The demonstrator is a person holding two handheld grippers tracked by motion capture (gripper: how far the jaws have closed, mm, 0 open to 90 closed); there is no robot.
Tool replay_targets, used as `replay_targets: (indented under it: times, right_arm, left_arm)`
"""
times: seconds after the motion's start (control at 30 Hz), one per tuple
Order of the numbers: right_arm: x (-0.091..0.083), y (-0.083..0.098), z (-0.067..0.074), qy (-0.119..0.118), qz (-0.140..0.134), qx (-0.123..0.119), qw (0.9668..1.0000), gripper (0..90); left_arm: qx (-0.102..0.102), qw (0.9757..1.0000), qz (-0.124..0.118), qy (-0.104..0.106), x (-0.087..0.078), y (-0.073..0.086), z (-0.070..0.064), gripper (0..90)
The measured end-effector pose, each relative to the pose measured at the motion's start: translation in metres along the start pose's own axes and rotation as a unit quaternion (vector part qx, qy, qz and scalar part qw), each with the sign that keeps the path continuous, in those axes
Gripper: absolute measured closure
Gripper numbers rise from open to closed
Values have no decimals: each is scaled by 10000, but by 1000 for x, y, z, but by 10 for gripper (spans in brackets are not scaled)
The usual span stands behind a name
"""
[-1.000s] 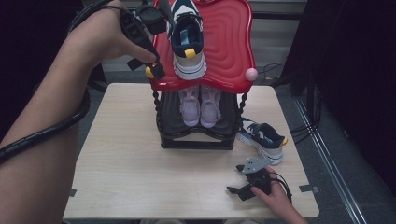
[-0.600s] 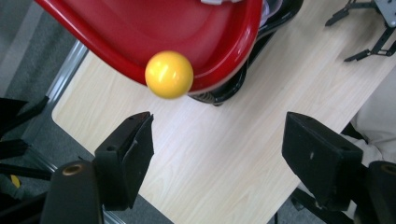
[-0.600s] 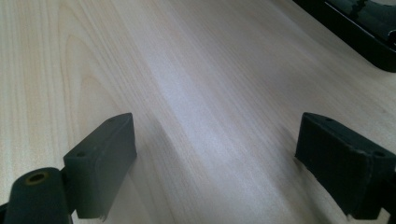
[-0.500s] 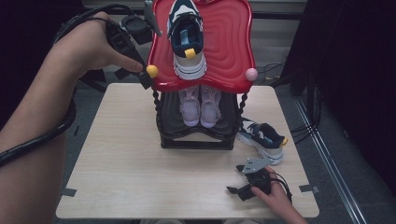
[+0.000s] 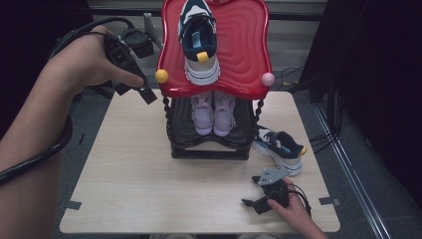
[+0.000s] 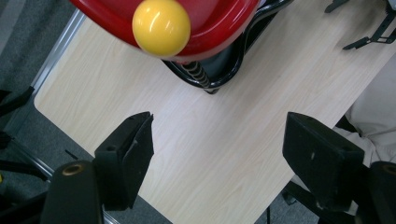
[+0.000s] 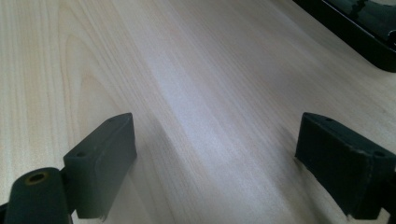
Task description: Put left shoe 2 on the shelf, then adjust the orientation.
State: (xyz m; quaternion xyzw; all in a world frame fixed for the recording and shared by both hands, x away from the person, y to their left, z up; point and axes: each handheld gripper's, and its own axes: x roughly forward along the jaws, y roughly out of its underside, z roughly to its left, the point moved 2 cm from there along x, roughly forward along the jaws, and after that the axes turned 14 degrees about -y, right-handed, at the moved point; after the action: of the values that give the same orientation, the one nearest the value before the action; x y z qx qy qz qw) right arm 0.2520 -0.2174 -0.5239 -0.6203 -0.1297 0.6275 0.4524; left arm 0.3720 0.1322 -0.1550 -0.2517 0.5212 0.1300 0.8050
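my left hand-held gripper [image 5: 144, 92] hangs in the air off the left side of the red top shelf [image 5: 239, 45], jaws spread wide with nothing between them; in its own view the yellow ball [image 6: 161, 27] at the shelf's corner sits just above the gap, with the table [image 6: 224, 140] below. my right hand-held gripper [image 5: 256, 203] rests low on the table near the front right edge, jaws also wide and holding nothing. the nearest shoe, a navy and white sneaker [image 5: 279, 148], lies on the table just beside the rack's right foot. its mate [image 5: 200, 40] stands on the red shelf, and a pink pair [image 5: 214, 112] sits on the black lower shelf [image 5: 209, 144].
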Motion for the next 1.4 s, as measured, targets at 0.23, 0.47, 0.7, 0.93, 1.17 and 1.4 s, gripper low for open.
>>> replay_targets:
  times: [0.23, 0.47, 0.7, 0.93, 1.17, 1.4]
  right_arm:
    - [0, 0, 0, 1, 1, -1, 10000, 112]
    - [0, 0, 0, 3, 1, -2, 10000, 112]
    - [0, 0, 0, 4, 10, -4, 10000, 112]
    - [0, 0, 0, 4, 10, -5, 10000, 112]
    - [0, 0, 0, 1, 6, 8, 10000, 112]
    - [0, 0, 0, 16, -3, -16, 10000, 112]
  left_arm:
    - [-66, 10000, 61, 32, 8, 15, 2, 246]
    - [-115, 9999, 30, 91, 20, 29, 1, 246]
    - [-114, 9998, 29, 141, 33, 42, -2, 247]
    - [-234, 9995, -23, 209, 48, 55, -7, 250]
    - [-187, 9994, -19, 303, 69, 68, -14, 251]
    - [-150, 9991, 2, 392, 89, 81, -22, 250]
